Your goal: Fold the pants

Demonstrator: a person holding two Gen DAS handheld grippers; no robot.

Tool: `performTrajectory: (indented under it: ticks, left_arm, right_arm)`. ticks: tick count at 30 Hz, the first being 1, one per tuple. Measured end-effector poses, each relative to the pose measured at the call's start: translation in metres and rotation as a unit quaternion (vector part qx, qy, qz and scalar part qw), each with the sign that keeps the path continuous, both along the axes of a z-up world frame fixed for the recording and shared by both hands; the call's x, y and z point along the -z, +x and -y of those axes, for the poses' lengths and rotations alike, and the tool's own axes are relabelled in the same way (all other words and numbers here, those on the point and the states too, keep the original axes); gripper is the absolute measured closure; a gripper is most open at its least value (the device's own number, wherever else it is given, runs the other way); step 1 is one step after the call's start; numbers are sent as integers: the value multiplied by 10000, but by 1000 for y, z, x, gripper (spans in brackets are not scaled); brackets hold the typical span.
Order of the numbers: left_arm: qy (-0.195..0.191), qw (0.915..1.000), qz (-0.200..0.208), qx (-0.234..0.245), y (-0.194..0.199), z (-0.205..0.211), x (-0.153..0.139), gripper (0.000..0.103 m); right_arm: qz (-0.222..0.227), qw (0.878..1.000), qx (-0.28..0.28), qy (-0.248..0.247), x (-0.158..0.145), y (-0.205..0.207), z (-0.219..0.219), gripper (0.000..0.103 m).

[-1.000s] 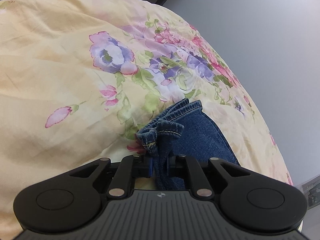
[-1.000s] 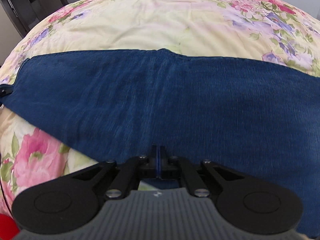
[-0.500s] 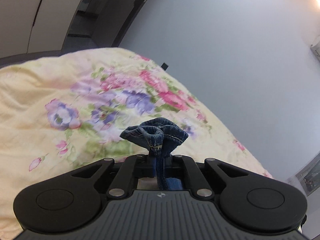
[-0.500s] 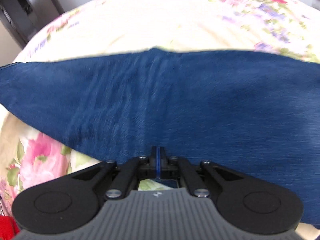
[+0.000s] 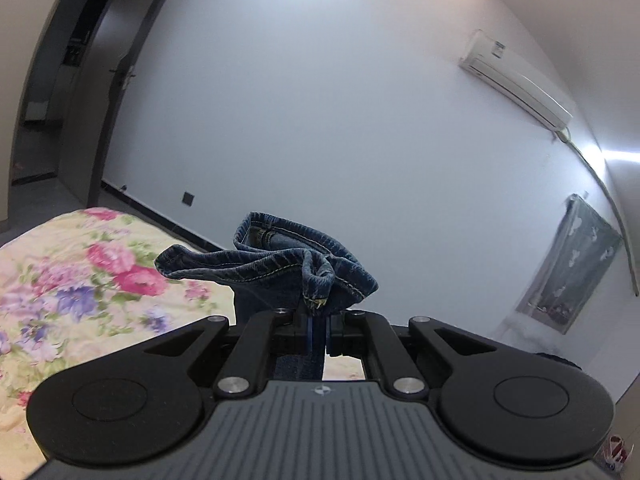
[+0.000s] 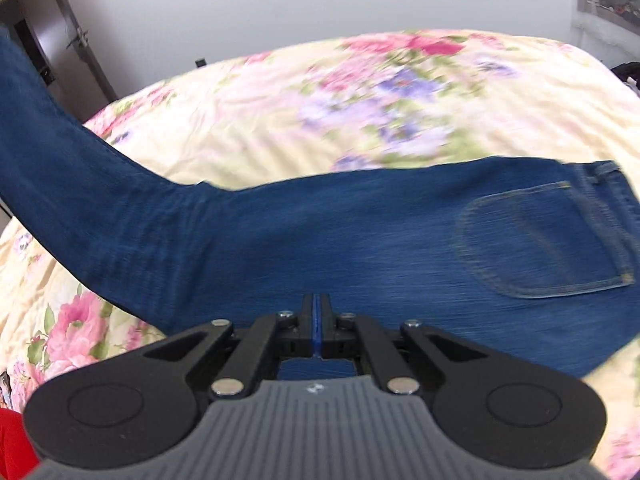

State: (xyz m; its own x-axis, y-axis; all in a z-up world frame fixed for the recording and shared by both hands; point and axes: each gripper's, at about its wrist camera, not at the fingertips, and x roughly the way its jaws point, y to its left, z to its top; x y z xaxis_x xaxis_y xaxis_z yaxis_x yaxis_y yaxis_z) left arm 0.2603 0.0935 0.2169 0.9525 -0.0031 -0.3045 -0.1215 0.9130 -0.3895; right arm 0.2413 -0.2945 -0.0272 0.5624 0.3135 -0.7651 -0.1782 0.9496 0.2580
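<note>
The left gripper [image 5: 316,320] pinches the bunched hem of the dark blue denim pants [image 6: 320,240] aloft; the right gripper [image 6: 316,330], blurred, seems clamped on their near edge over the floral bedspread [image 6: 280,120]. A thin grip may slip.

Left tongs [image 5: 318,330]: matte black linkage arms, silver pivot screws, two round black discs at 4 and 8 o'clock, grey ribbed housing with a small emblem. Right tongs [image 6: 317,330]: identical build, with a blue lining visible on the inner finger faces.
</note>
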Motion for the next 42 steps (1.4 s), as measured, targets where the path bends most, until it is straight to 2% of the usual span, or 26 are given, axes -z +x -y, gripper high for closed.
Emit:
performTrajectory:
  ticks: [3,6,8,11,14,18,21,23,25,27,32,34,35,36,38,39,41,42]
  left_arm:
    - [171,9993,42,327,11,73,-20,98]
    - [281,9969,-3,732,25,147,-24,98]
    - [306,9942,-83,1024,38,197,-19,98]
    - [269,9892,-262,1418,59,263,5,98]
    - [174,9825,-597,1755,81,328,48,98]
    - [257,9675,-1263,2174,98,407,129,98]
    - [205,9476,-1925,2541,97,449,197,98]
    - [211,9295,-2275,2895,95,473,231,98]
    - [164,9097,-2641,3199,94,494,255,96]
    - [132,8938,-2933,3389,95,509,271,93]
    - [221,8643,-3147,3918,98,512,289,81]
    - [88,8544,-3182,4108,98,506,289,65]
    - [-65,8476,-3203,4231,98,502,288,50]
    - [-201,8427,-3204,4322,98,500,284,40]
    - [-155,8403,-3115,4434,94,495,276,40]
    - [22,8440,-2995,4448,92,493,268,40]
    - [382,8494,-2765,4479,88,484,258,40]
    - [483,8507,-2720,4472,87,477,254,40]
  right_arm:
    - [148,9997,145,106,-9,-5,46,103]
    - [267,9987,363,236,-12,-10,95,103]
    - [319,9976,518,321,-12,-16,127,103]
    - [356,9955,767,427,-7,-21,174,103]
    - [318,9928,1029,517,6,-30,216,103]
    - [87,9894,1334,574,32,-45,262,103]
    - [-153,9867,1479,663,54,-49,285,103]
    - [-285,9857,1508,690,66,-48,295,103]
    - [-379,9858,1510,632,75,-45,301,103]
    - [-412,9854,1522,636,81,-40,307,103]
    - [-358,9851,1567,614,81,-27,310,103]
    - [-320,9841,1609,685,77,-23,312,103]
    - [-303,9832,1637,747,76,-22,312,103]
    - [-289,9821,1675,816,74,-20,313,103]
    - [-256,9797,1744,954,67,-18,312,102]
    - [-212,9790,1768,992,64,-18,311,98]
    - [-85,9781,1805,1036,56,-18,309,89]
    - [-33,9771,1829,1085,53,-18,308,78]
